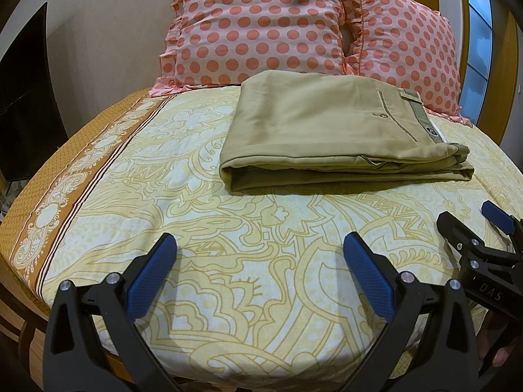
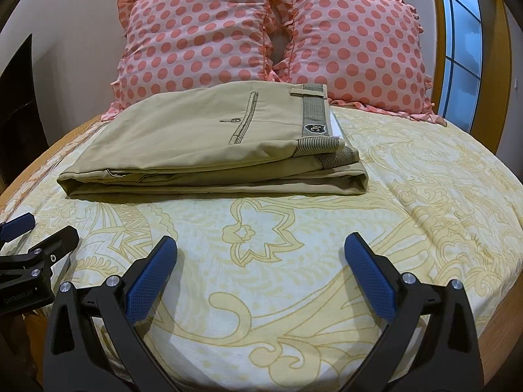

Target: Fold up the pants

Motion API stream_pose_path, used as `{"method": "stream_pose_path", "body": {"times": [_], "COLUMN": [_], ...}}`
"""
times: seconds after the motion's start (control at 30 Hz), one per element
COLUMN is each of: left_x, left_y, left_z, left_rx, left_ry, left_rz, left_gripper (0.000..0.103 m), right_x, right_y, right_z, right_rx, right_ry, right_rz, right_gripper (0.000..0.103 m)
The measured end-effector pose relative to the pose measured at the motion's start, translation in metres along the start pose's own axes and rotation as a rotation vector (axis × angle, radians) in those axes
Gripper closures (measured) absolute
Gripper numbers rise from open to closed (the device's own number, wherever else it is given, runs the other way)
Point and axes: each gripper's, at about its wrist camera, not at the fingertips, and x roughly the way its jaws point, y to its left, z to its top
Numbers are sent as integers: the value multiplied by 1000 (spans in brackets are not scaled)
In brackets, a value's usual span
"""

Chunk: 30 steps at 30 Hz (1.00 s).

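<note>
Khaki pants [image 1: 327, 130] lie folded in a flat stack on the bed, waistband to the right, back pocket on top. They also show in the right wrist view [image 2: 196, 143]. My left gripper [image 1: 260, 245] is open and empty, hovering over the sheet well short of the pants. My right gripper [image 2: 260, 245] is open and empty too, at the same distance. The right gripper shows at the right edge of the left wrist view [image 1: 474, 225]. The left gripper shows at the left edge of the right wrist view [image 2: 39, 228].
The bed has a yellow patterned sheet [image 1: 261, 294] with an orange border at its left [image 1: 65, 196]. Two pink polka-dot pillows [image 2: 196, 39] [image 2: 359, 42] lean against the wall behind the pants. A window [image 2: 464, 49] is at the right, a dark screen [image 1: 26, 98] at the left.
</note>
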Motion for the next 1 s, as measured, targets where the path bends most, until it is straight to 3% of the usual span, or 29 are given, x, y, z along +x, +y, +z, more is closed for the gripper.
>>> {"method": "stream_pose_path", "body": {"times": [1.0], "left_x": [1], "left_y": [0], "left_z": [0], "left_rx": [-1], "left_ry": [-1], "left_rz": [0], "left_gripper": [2], "right_x": [-1], "right_y": [1], "right_z": [1], "right_rx": [6], "right_ry": [-1], "right_rz": [-10], "right_gripper": [1]}}
